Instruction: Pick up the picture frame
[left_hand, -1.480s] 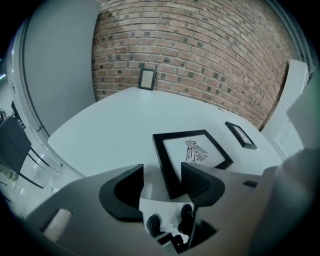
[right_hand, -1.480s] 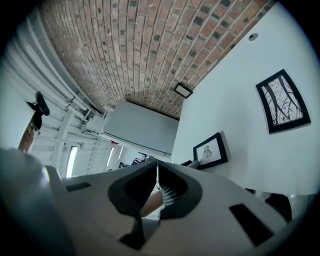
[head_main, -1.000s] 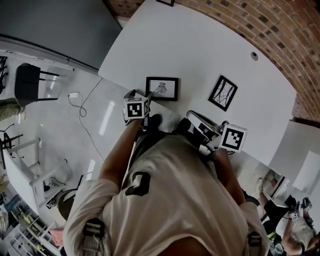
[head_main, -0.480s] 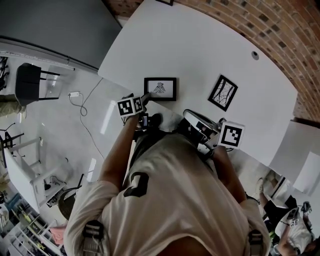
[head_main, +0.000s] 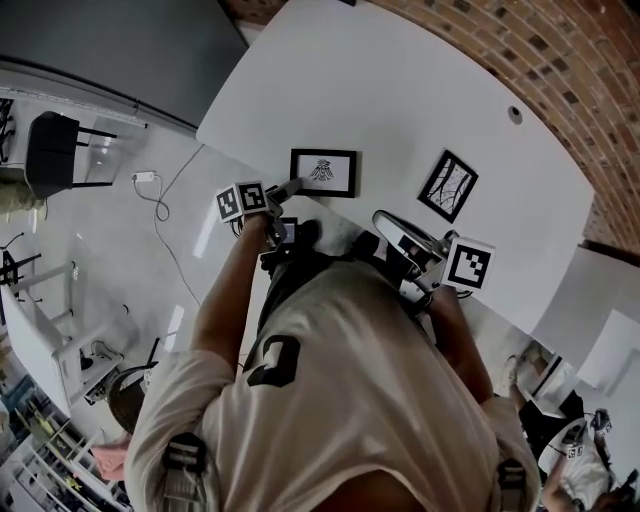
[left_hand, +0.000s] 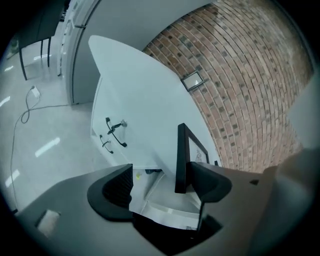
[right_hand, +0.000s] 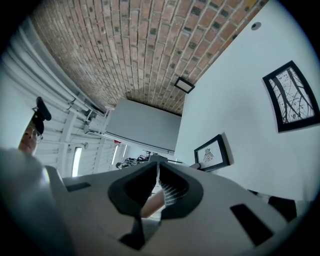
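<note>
The room has a pale, glossy floor (head_main: 120, 260) on the left, a red-brick wall (head_main: 560, 60) along the far right side and a dark grey panel (head_main: 100, 50) at the far left. A long white table (head_main: 400, 90) runs slantwise in front of the brick wall, its top plain and matt. Its left face carries drawers with black handles (left_hand: 115, 131).

The person (head_main: 340, 400), in a pale T-shirt, stands at the table's near edge. A black chair (head_main: 55, 150) stands out on the floor, well to the left of the table.

The picture frame (head_main: 323, 173), black with a small dark drawing on white, lies flat on the table close to the near-left edge. A second frame (head_main: 447, 186), showing bare branches, lies to its right, turned askew and apart from it. A third, smaller frame (right_hand: 184, 85) sits at the table's far end by the brick wall.

The left tool (left_hand: 161, 175) is at the near-left corner of the picture frame. Its jaws are spread wide and have just been opening. The frame's black edge stands between them, close beside one pad, with the other pad well clear of it. The right tool (right_hand: 157, 167) hangs at the near edge, to the right of the picture frame, its jaws closed tight together.

A white plug with its cable (head_main: 147, 180) lies on the floor near the chair. A small round hole (head_main: 515, 114) shows in the table top at the far right.
</note>
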